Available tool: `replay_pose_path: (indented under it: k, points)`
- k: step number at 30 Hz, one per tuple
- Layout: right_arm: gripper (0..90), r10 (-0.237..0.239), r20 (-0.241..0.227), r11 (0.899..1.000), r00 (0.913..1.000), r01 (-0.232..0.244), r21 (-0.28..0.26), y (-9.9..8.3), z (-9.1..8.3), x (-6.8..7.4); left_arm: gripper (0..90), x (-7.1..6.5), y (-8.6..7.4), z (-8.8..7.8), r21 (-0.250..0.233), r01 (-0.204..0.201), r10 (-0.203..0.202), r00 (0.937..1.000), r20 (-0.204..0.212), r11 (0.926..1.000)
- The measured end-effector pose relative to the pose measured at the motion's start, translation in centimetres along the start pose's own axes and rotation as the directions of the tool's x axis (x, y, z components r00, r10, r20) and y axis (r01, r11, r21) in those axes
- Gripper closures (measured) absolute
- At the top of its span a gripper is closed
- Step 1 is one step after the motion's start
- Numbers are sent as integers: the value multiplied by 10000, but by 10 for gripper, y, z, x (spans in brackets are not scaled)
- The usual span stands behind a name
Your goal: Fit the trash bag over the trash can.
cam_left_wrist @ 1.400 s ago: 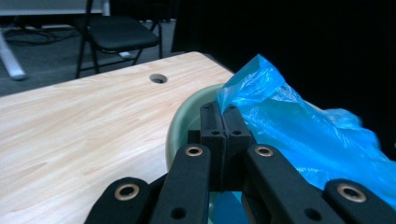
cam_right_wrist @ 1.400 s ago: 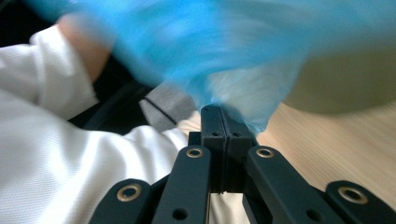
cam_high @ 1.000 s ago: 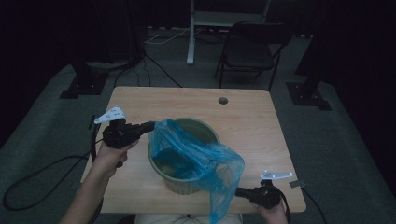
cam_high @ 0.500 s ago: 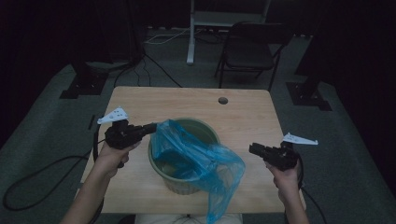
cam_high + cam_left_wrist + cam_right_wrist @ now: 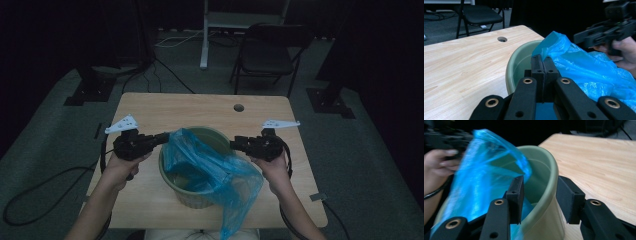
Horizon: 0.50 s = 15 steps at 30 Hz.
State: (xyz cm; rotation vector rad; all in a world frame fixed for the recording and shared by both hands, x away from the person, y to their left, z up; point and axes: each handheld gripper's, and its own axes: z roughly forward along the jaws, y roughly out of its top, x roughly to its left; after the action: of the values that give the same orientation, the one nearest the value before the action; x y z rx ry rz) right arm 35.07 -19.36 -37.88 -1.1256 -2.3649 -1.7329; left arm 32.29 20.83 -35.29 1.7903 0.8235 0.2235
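Big pale wooden table (image 5: 150, 110) with rounded corners and a round cable hole near its far edge, and right in the middle toward the near edge stands the round sage-green plastic bin (image 5: 202, 192), smooth-walled with a rolled lip. Draped over it, the thin translucent blue plastic bag (image 5: 215, 170), crinkled and glossy, spilling past the bin's near side and hanging off the table's near edge. Over on the left side of the bin, the left gripper (image 5: 159, 138) has its black jaws pressed tight together on a fold of the bag, clamped right at the rim. And on the right, the right gripper (image 5: 236, 145) has just been opening its jaws — they stand apart astride the bin's rim, one foam pad inside against the film, one outside, pressing on nothing. This bag looks feather-light, limp and slippery, I'd say, the sort that slides back into the bin the second it's let go, and it could tear if yanked. Best hold is the mouth hem, pinched flat and stretched outward over the lip. The bin itself looks stiff but light, liable to skid on that smooth wood.
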Motion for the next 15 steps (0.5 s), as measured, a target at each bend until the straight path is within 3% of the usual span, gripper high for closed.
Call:
replay_pose_path:
  k: [7, 11, 12, 15]
  points:
    - [689, 211, 467, 9987, 9987, -232, 447, 7, 24, -10, 900, 1, -1, 1, 5, 14, -14, 10000, 17, 10000]
    - [731, 360, 401, 9976, 9985, -383, 579, 9, 31, -11, 900, 3, -1, 0, 19, 42, -42, 10000, -6, 10000]
    - [747, 238, 762, 9981, 9968, -281, 557, 11, 33, -8, 900, 3, -1, 1, 8, 53, -53, 10000, 16, 10000]
    - [760, 189, 974, 9980, 9951, -246, 583, 12, 34, -7, 900, 3, -2, 2, 52, 64, -64, 10000, -3, 10000]
